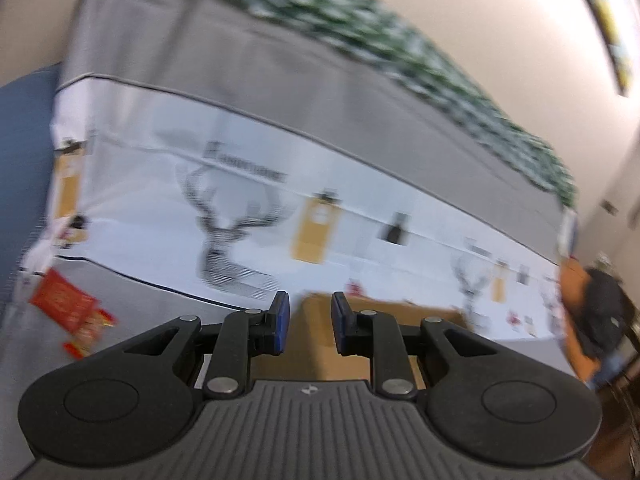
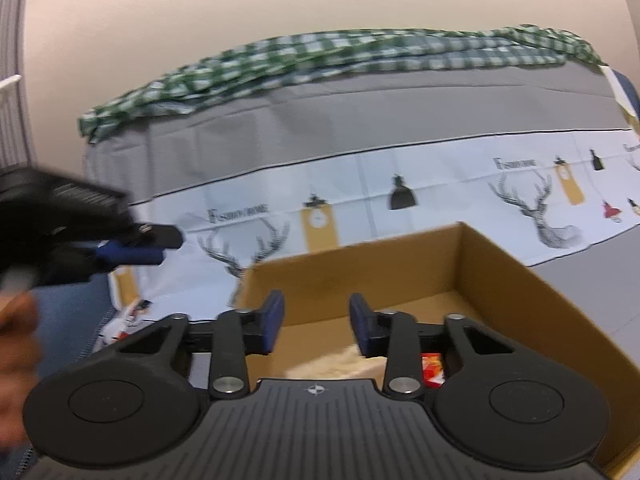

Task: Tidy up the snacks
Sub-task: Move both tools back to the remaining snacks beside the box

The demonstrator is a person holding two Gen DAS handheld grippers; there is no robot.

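Right wrist view takes in a grey bed (image 2: 360, 120) across the middle of the frame, a green checked cloth (image 2: 320, 56) along its far edge and a white sheet printed with deer heads (image 2: 400, 184) over its near side. Lower right, an open cardboard box (image 2: 520, 280) holds a red snack packet (image 2: 433, 368) and a pale one (image 2: 344, 362). Above it the right gripper (image 2: 316, 326) has its jaws spread, with nothing between them. At left, blurred, the left gripper (image 2: 148, 246) hangs beside the box. Left wrist view shows its jaws apart and empty (image 1: 307, 326), and red packets (image 1: 70, 312) lie at lower left.
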